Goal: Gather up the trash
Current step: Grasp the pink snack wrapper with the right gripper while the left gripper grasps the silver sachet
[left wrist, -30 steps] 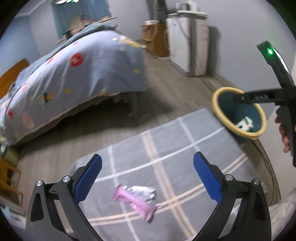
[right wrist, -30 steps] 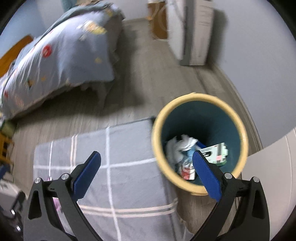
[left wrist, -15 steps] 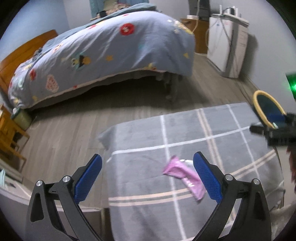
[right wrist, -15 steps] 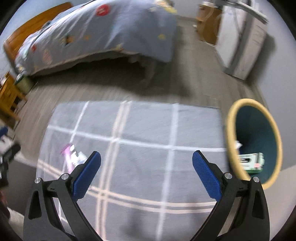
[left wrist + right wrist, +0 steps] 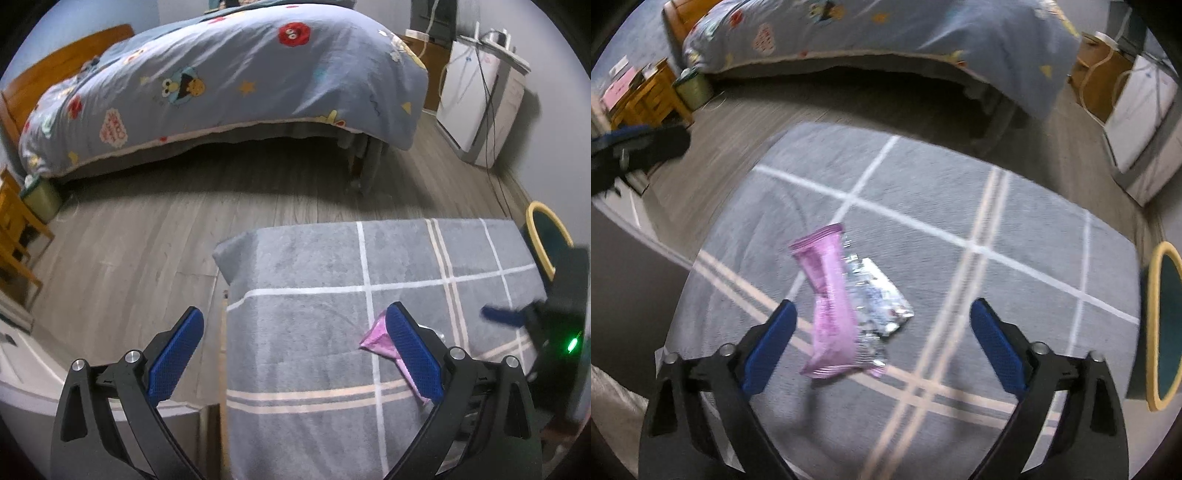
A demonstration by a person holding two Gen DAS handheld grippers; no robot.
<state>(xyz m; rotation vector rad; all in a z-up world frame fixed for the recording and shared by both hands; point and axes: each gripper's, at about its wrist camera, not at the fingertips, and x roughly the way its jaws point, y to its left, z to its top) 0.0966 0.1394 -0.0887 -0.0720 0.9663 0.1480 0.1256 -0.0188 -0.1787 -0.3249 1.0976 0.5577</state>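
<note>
Right wrist view: right gripper (image 5: 882, 343) spread wide over pink wrapper (image 5: 831, 302) mid-rug (image 5: 1015, 206), left gripper (image 5: 295, 354) likewise

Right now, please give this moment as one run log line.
right tool: open, over pink wrapper | left tool: open, empty | wrapper on grey rug

Left gripper (image 5: 293, 349) low over the floor, its 2 blue pads (image 5: 176, 354) spread wide, nothing between them. Grey checked rug (image 5: 317, 266) ahead on grey wood floor (image 5: 122, 243). Pink wrapper (image 5: 376, 338) lies on the rug — partly hidden behind the right-hand pad. Right gripper (image 5: 502, 317) at the far right edge, blurred, green light lit; whether its fingers are apart cannot be told. Yellow-rimmed bin (image 5: 543, 236) just past the rug's corner. Bed (image 5: 229, 85) with patterned blue cover beyond — white appliance (image 5: 476, 107) against the wall.
</note>
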